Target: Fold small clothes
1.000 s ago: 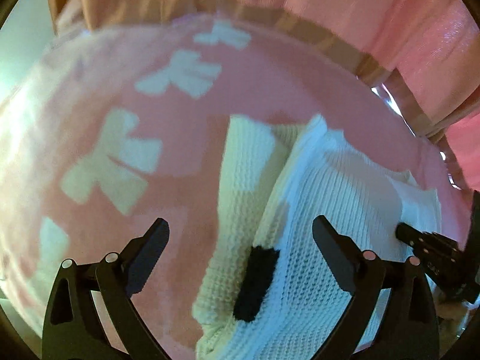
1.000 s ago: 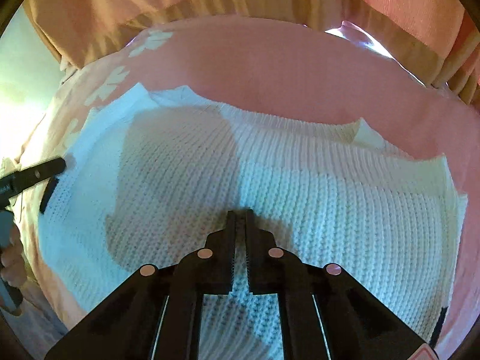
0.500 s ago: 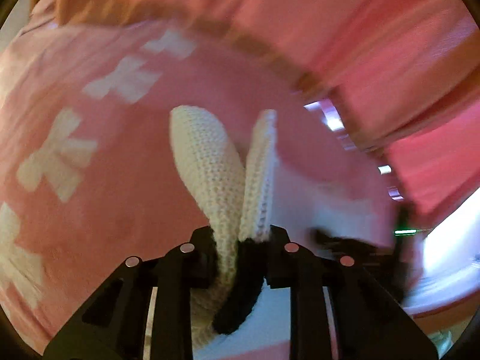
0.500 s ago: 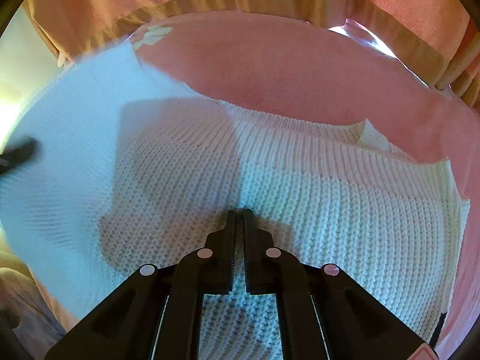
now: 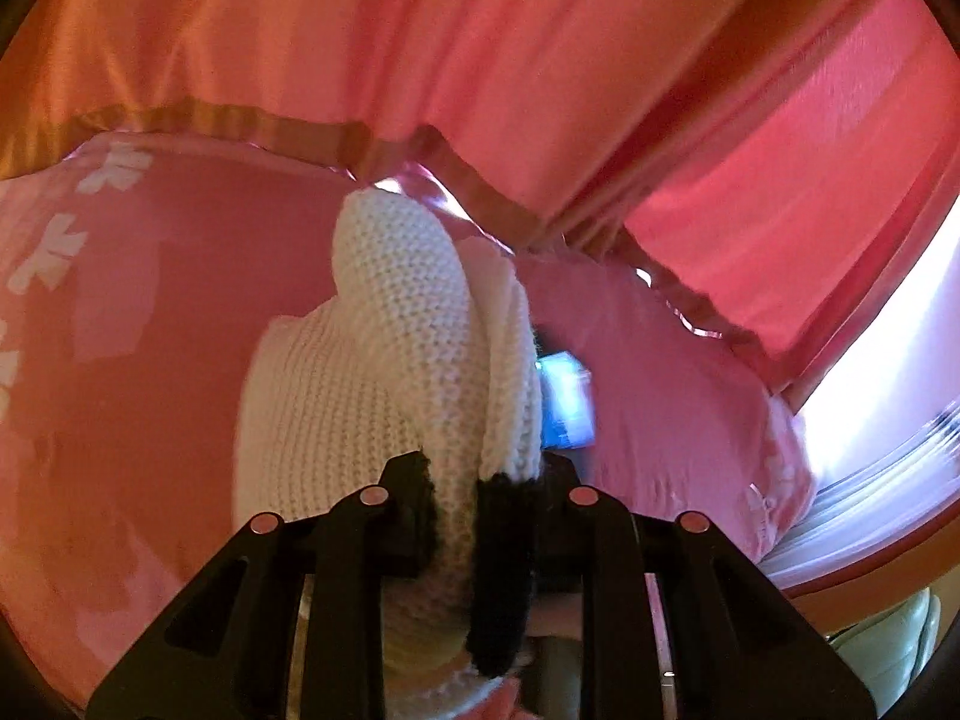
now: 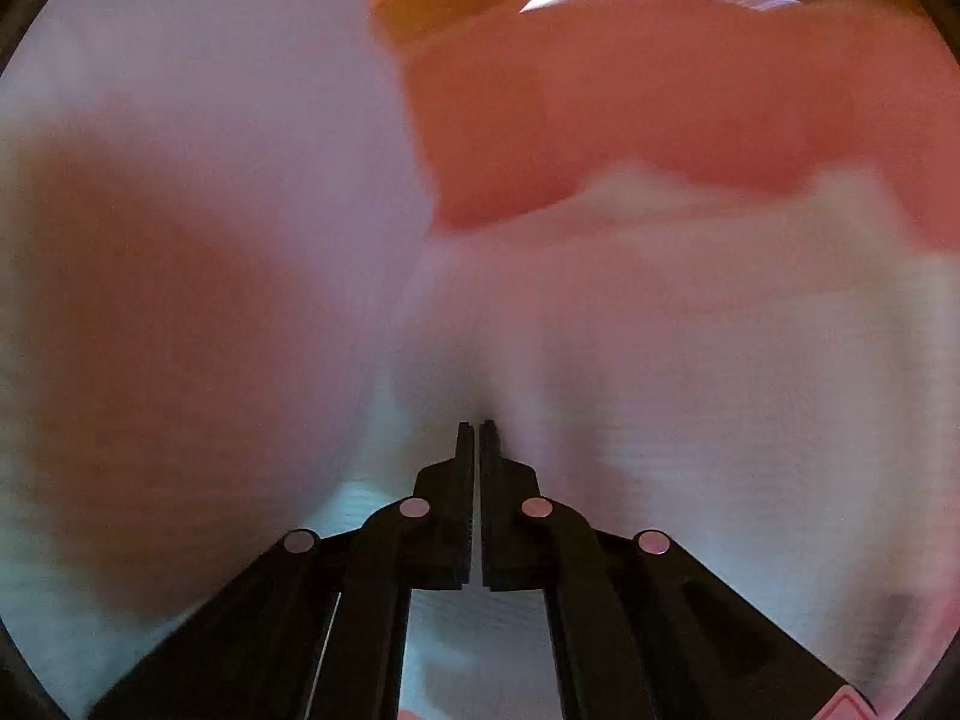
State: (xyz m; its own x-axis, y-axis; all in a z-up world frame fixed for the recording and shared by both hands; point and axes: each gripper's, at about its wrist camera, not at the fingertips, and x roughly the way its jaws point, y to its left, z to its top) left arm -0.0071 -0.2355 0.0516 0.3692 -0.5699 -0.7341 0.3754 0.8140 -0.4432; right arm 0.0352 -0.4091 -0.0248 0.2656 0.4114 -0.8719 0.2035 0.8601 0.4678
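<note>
1. The left hand-held gripper (image 5: 480, 516) is clamped on a bunched edge of the white knit sweater (image 5: 396, 360), right at its black trim (image 5: 501, 570). The knit rises off the pink bedspread (image 5: 150, 312), I'd guess so that edge can be carried across for a fold.
2. The right hand-held gripper (image 6: 478, 438) has its jaws nearly together with the tips against the sweater (image 6: 690, 372). It looks like it's pinning the body down, but I can't tell if any knit is actually caught.
3. The left view shows sharp stitches, the pink curtain (image 5: 540, 60) and something blue (image 5: 567, 405) behind the sweater. The right view is smeared, with a white flap (image 6: 210, 180) filling its left half.
</note>
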